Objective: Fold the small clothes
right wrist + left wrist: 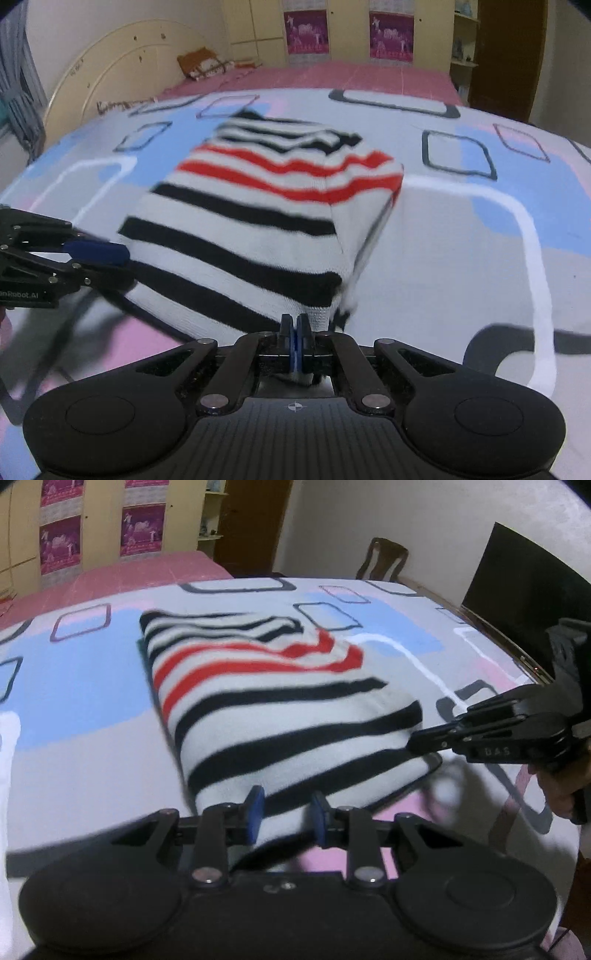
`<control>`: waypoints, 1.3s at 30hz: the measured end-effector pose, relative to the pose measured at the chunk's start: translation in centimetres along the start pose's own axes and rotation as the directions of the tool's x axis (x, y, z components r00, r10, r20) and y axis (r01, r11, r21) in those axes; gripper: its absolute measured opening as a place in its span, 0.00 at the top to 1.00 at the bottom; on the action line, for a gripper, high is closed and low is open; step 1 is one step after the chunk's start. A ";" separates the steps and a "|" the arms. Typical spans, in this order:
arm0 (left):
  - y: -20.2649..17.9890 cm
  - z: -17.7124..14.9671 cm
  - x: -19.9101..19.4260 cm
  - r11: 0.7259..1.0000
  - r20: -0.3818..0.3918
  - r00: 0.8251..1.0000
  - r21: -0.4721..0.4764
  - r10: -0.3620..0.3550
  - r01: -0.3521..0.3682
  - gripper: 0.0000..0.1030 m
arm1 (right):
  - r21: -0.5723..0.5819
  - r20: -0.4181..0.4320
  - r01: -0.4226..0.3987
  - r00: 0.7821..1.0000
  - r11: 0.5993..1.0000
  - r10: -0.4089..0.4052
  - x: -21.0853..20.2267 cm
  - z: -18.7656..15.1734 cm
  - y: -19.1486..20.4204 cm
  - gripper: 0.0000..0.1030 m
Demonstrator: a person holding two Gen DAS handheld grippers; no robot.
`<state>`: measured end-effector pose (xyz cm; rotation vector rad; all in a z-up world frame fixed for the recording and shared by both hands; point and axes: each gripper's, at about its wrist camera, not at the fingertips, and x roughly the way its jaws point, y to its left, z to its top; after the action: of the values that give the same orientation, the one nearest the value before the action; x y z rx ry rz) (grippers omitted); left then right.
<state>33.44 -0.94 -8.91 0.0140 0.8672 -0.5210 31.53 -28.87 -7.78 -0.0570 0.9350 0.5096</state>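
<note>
Black left gripper (287, 818), blue pads, silver rivets; right gripper (296, 345) alike.

The striped garment (280, 716) is smeared by motion blur in both wrist views, and its near hem drops out of sight behind the left gripper (287, 818) and, in the other view, behind the right gripper (294, 343), so the cloth between the right one's pressed-together blue pads cannot be traced further. Whatever lies under its folded layers is covered, as is the bedsheet (74, 738) beneath it. The person's hand (557, 790) is cut by the right edge of the left wrist view, and the pictures on the wardrobe (391, 37) are too small to read.
</note>
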 end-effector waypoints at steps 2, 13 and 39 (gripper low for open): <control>-0.1 -0.3 0.3 1.000 0.009 1.000 0.001 0.020 -0.020 0.74 | 0.001 0.013 0.005 1.000 1.000 -0.005 0.0 -0.4 0.1 1.00; -0.4 1.0 -3.3 0.994 0.108 0.993 -0.094 0.056 -0.046 0.75 | 0.085 0.166 -0.010 0.986 0.996 -0.005 -4.7 1.1 -1.2 1.00; -0.7 1.9 0.0 0.978 0.030 0.989 -0.152 0.147 -0.140 0.75 | 0.033 0.066 0.004 0.998 0.999 -0.006 -0.3 1.4 -1.3 1.00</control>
<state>34.50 -1.97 -7.54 -0.0710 0.8561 -0.3188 33.05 -29.77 -6.94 -0.0128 0.8778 0.4882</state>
